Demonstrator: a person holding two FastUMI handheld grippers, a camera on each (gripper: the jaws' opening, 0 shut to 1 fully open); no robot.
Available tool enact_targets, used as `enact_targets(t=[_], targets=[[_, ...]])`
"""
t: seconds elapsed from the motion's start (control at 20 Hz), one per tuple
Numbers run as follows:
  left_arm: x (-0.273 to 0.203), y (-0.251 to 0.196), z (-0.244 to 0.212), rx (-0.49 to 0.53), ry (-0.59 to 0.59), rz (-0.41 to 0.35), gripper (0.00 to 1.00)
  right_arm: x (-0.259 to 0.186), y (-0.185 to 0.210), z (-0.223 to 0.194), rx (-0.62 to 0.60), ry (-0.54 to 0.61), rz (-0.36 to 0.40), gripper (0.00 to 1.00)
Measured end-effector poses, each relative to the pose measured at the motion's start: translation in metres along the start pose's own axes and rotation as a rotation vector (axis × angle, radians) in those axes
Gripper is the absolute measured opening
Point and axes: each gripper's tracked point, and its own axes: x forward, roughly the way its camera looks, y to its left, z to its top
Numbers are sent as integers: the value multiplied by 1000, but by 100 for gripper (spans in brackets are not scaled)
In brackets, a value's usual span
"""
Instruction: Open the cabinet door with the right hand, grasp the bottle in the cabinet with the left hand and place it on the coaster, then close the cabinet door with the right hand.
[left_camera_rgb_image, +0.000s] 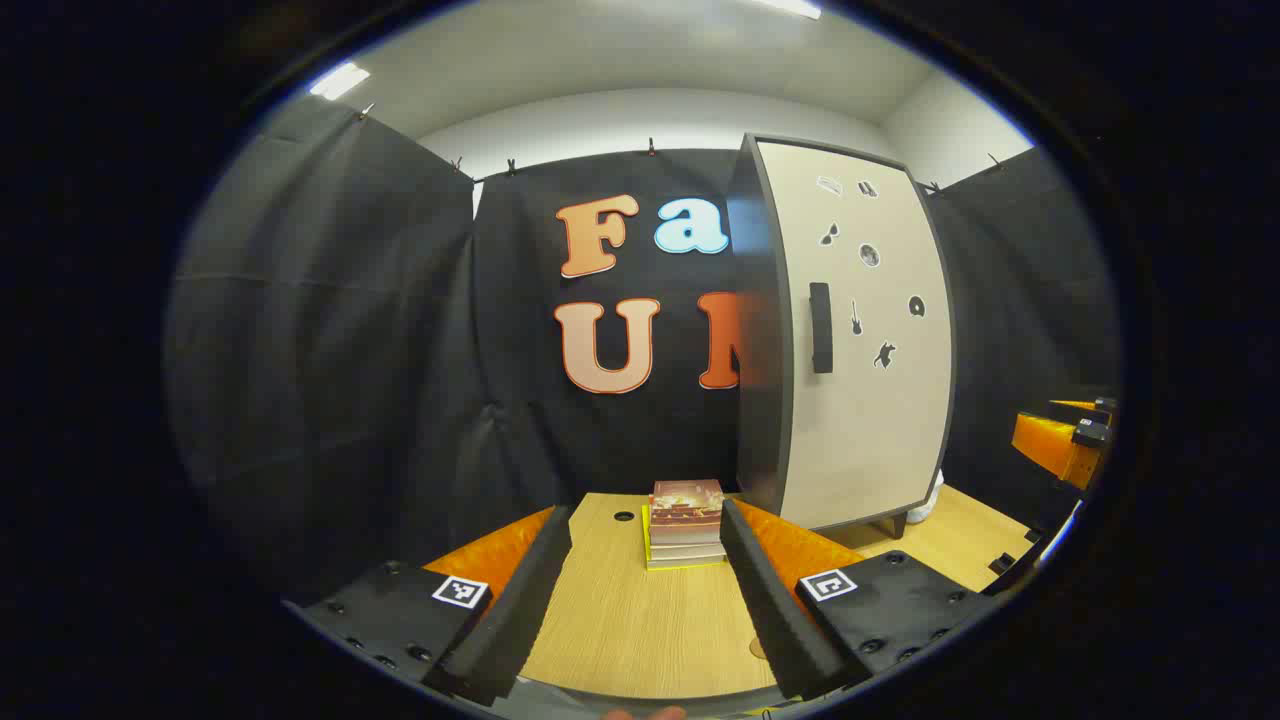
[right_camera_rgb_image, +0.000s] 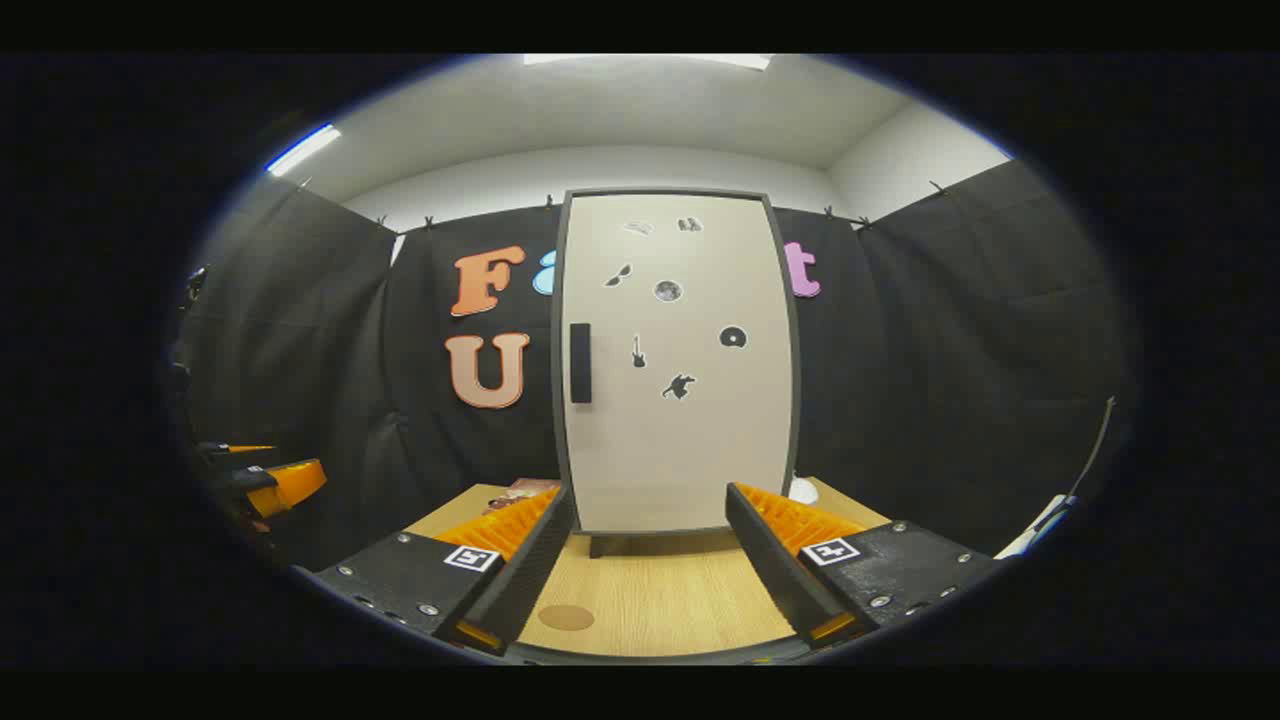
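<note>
Wooden table (right_camera_rgb_image: 650, 600), closed cabinet (right_camera_rgb_image: 680, 370), both claws spread empty

My left gripper (left_camera_rgb_image: 645, 600) and right gripper (right_camera_rgb_image: 650, 570) look alike: black finger mounts dotted with small screws, each carrying a square black-and-white marker tag, ribbed orange body panels behind. I see the other gripper's orange housing (left_camera_rgb_image: 1060, 440) at the edge.

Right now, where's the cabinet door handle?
In the right gripper view the handle sits on the closed cabinet door, by its left edge at mid-height, left of the stickers and above the open right gripper.
</note>
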Motion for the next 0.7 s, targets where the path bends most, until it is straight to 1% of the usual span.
enact_targets(t=[0.35, 0.4, 0.45, 0.7], targets=[[3, 8, -2, 7, 0, 6, 98, 2, 9, -2, 2, 7, 6, 94], [4, 10, -3, 9, 1, 8, 100, 3, 11, -3, -3, 7, 4, 94], [4, 11, -4, 9, 2, 6, 98, 4, 12, -2, -10, 7, 4, 94], [9, 24, -9, 16, 10, 25, 98, 10, 21, -9, -23, 1, 9, 94]])
